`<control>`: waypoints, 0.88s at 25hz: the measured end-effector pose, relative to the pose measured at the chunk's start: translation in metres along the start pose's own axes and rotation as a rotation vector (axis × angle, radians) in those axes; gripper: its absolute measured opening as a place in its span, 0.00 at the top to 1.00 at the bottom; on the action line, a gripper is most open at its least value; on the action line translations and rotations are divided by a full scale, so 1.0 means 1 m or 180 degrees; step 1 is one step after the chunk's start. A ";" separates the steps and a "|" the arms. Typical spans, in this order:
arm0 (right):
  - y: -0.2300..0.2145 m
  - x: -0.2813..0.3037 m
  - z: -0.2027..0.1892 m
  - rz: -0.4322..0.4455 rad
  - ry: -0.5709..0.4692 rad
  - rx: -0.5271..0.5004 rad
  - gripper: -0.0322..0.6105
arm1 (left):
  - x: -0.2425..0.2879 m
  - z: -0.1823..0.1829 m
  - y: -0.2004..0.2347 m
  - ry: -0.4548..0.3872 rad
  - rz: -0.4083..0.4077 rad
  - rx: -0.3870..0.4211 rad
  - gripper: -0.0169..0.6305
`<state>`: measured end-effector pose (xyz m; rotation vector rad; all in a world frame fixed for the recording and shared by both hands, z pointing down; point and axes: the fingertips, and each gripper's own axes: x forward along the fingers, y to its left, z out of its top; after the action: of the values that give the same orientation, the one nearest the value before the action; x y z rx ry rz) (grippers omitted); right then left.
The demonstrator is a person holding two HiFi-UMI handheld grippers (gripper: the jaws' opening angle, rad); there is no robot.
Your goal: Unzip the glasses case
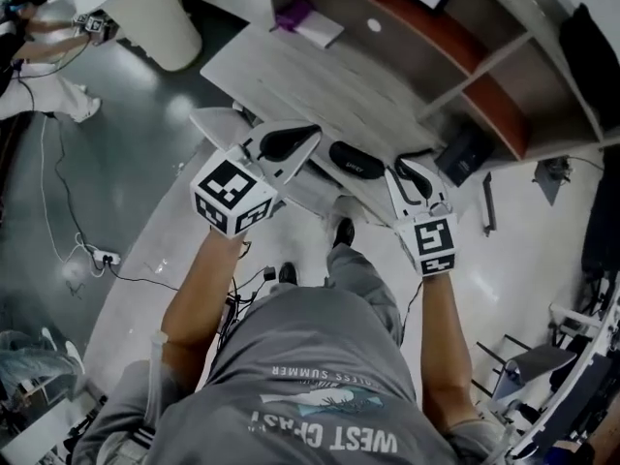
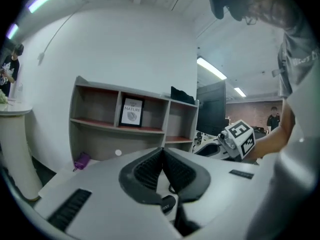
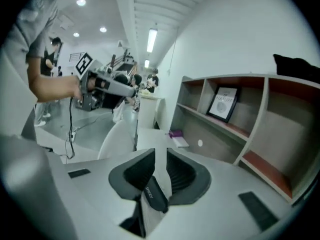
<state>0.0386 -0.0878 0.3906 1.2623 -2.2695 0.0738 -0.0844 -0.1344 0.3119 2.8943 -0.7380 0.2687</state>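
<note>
The glasses case (image 1: 356, 160), a dark oblong, lies flat near the front edge of the bench (image 1: 291, 76), between the two tools and touched by neither. The left hand-held gripper (image 2: 162, 151) hangs above it on its left side, jaws closed tip to tip with nothing between them. The right hand-held gripper (image 3: 161, 155) hangs just to the case's right with its jaws narrow, a slim gap between the pads and nothing pinched. In each gripper view the case shows low down, beneath the jaws, so both are clear of it.

The zip looks untouched, so the step in hand is probably the approach. To do it well, one hand-held gripper should come down and clasp or pin the body of the case so that it cannot slide on the smooth bench. For that, the left jaws would first need to open wider than the case. The other should go for the zip pull, which is too small to make out here, and take it in a fine pinch, which the right one's slim gap suits. The pull should then follow the line of the zip round the curved end, not go upward, or the case will likely lift or twist. So near the edge, a careless push could send it off the bench
</note>
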 end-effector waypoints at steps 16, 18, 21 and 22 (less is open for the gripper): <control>0.032 -0.128 0.139 -0.0033 -0.1032 0.0716 0.94 | -0.088 0.086 -0.051 -0.0709 0.0112 0.0462 0.97; 0.038 -0.140 0.152 0.0019 -0.1123 0.0712 0.94 | -0.096 0.093 -0.055 -0.0765 0.0131 0.0479 0.97; 0.046 -0.156 0.169 0.0061 -0.1203 0.0612 0.94 | -0.107 0.104 -0.062 -0.0818 0.0164 0.0536 0.97; 0.048 -0.160 0.173 0.0060 -0.1202 0.0540 0.94 | -0.110 0.107 -0.064 -0.0821 0.0176 0.0569 0.97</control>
<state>-0.0069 0.0115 0.1764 1.4420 -2.6430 0.0375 -0.1333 -0.0474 0.1792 3.1193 -0.8759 -0.0378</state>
